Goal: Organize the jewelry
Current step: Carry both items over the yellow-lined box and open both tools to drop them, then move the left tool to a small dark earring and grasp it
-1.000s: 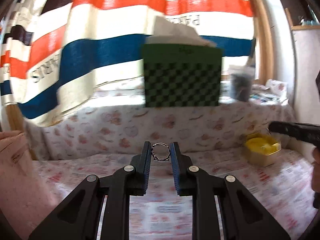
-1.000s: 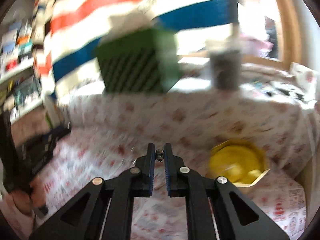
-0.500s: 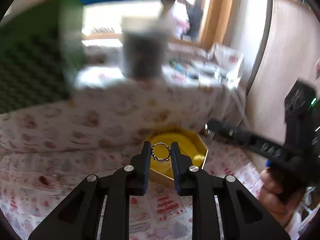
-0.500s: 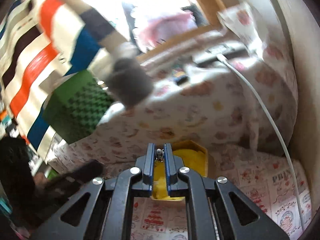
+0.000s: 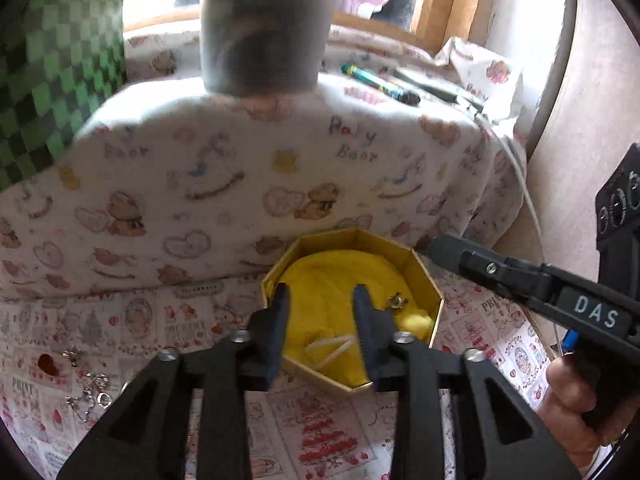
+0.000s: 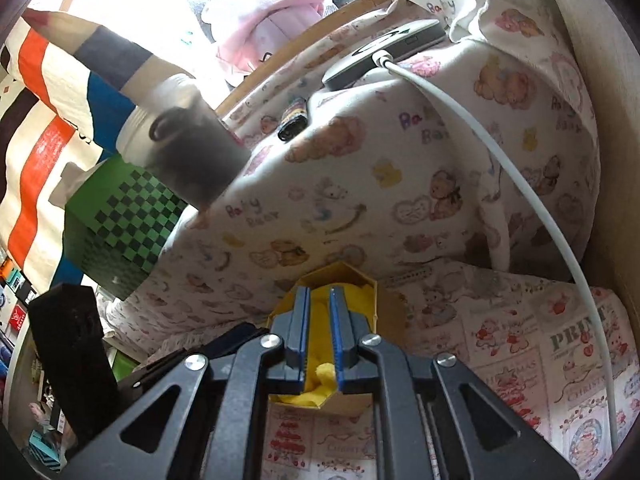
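An octagonal gold box point(image 5: 434, 292) lined with yellow cloth point(image 5: 332, 276) sits on the printed tablecloth against the bear-print cover. My left gripper point(image 5: 320, 300) is open and empty right over the box. A small metal piece point(image 5: 397, 301) lies on the cloth near the box's right side. My right gripper point(image 6: 319, 292) hovers over the same box point(image 6: 362, 276), jaws slightly apart with nothing between them; it also shows in the left wrist view point(image 5: 520, 280). Loose silver jewelry point(image 5: 90, 390) lies on the tablecloth at lower left.
A grey cup point(image 5: 264, 28) and a green checkered box point(image 5: 52, 76) stand on the raised bear-print surface point(image 5: 200, 168) behind. Pens point(image 5: 380, 80) lie there too. A white cable point(image 6: 520, 184) runs from a grey device point(image 6: 392, 48). A wall is at right.
Both grippers swung right and came down over the yellow-lined box. The left gripper opened and the ring is gone from it. The right gripper's small piece is gone from its jaws too.
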Available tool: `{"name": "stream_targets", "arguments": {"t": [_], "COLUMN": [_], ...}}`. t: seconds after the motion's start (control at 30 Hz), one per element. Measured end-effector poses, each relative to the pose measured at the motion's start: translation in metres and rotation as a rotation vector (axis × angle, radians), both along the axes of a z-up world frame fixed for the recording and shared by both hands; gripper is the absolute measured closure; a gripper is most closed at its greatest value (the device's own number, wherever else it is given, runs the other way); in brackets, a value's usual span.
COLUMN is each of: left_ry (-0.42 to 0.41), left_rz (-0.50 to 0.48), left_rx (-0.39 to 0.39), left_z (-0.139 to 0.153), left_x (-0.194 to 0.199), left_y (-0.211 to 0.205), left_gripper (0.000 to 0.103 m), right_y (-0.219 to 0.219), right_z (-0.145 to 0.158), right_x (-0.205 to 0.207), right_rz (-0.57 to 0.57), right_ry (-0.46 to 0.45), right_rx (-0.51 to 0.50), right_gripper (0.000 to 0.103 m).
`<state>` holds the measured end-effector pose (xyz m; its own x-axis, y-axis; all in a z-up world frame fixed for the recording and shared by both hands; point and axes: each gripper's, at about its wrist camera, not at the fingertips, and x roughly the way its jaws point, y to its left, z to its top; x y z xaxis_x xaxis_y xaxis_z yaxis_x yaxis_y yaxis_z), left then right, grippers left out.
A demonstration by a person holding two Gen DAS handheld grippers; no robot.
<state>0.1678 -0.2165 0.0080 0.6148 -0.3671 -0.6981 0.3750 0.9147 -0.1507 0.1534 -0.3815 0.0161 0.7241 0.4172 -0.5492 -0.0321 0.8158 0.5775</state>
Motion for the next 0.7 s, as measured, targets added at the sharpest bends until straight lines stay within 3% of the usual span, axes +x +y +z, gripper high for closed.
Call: {"name": "stream_targets", "arguments": {"t": [0.13,0.27,0.4,0.47,0.6,0.7], "left_ry": [-0.071,-0.213,-0.385,-0.473,-0.506,-0.534], "left_rz": [0.025,0.058,0.127,0.174,0.217,0.249], "left_rx": [-0.015,0.042,0.096,0.117,0.056,0.036], "left_z": [0.019,0.043,0.065,0.07,0.08,0.088], "left_x": [-0.013,-0.04,-0.074,-0.09,-0.113,-0.123], "left_y": [0.01,0.026,0.048,0.058,0.093,0.11], "left_gripper": [0.036,0.023,0.017,0.008,0.002,0.0], "right_y": [0.0,0.007,0.021,0.028,0.035,0.049], "right_z": [0.007,0.023,0.041,0.049,0.053,0.057], "right_x": [-0.006,-0.019,-0.033,-0.04,-0.044,-0.051], "right_rz": [-0.017,-0.038,-0.022,-0.04,-0.046,-0.034], "right_ry": [-0.019,-0.077,-0.151,-0.19,-0.206,-0.235], "right_rx": [-0.02,-0.083,-0.145,-0.227,-0.238,-0.276], "right_gripper": [0.093,0.081,0.071,0.07,0.065,0.055]}}
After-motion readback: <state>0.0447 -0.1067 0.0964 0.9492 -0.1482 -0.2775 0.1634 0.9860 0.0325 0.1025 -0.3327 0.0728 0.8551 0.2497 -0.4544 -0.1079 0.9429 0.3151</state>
